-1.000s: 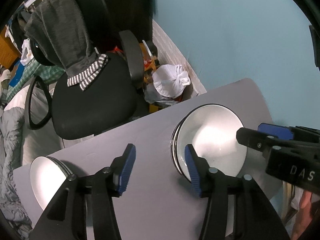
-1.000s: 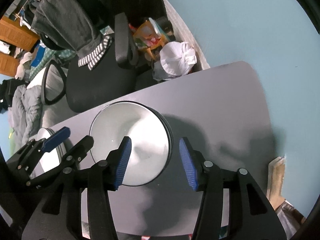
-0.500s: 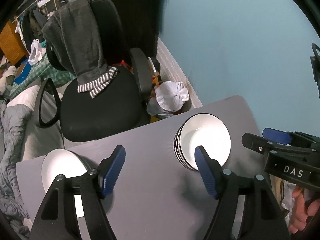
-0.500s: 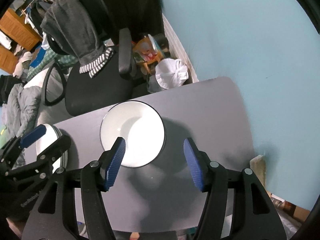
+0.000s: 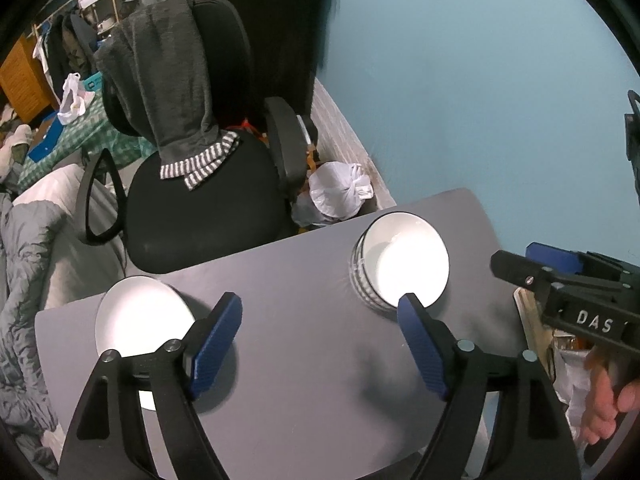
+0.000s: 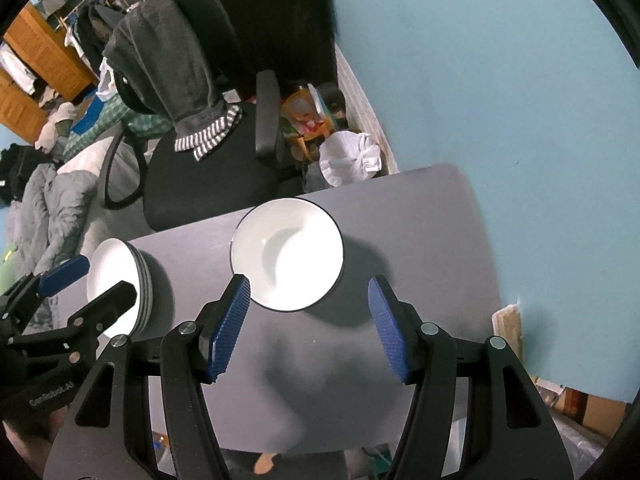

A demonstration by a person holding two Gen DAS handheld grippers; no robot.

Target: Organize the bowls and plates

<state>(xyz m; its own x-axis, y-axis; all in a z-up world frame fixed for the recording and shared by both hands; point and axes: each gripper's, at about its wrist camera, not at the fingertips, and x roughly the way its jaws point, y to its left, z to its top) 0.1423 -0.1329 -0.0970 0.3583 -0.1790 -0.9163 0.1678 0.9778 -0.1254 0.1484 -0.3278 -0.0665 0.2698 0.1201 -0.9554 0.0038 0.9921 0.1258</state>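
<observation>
Compared with one second ago, both views show more of the room and the grey table [image 5: 304,312], and the dishes look smaller and sit higher in the frame, so both grippers are now farther above the table. In the earlier left wrist view the blue pad of the left gripper [image 5: 320,344] was close against the rim of the stack of bowls [image 5: 400,266]; now the pads stand much wider apart and are opening, with only bare table between them. The stack of bowls lies at the right of centre in this view, just beyond the tip of the right-hand pad, not between the jaws. The stack of plates [image 5: 140,316] lies at the lower left, partly behind the left-hand finger. In the right wrist view, the right gripper [image 6: 310,328] has its jaws moderately open and holds nothing; the stack of bowls [image 6: 288,256] is above the gap, toward the left-hand pad, outside the jaws. The stack of plates [image 6: 120,284] is at the left edge of this view.
</observation>
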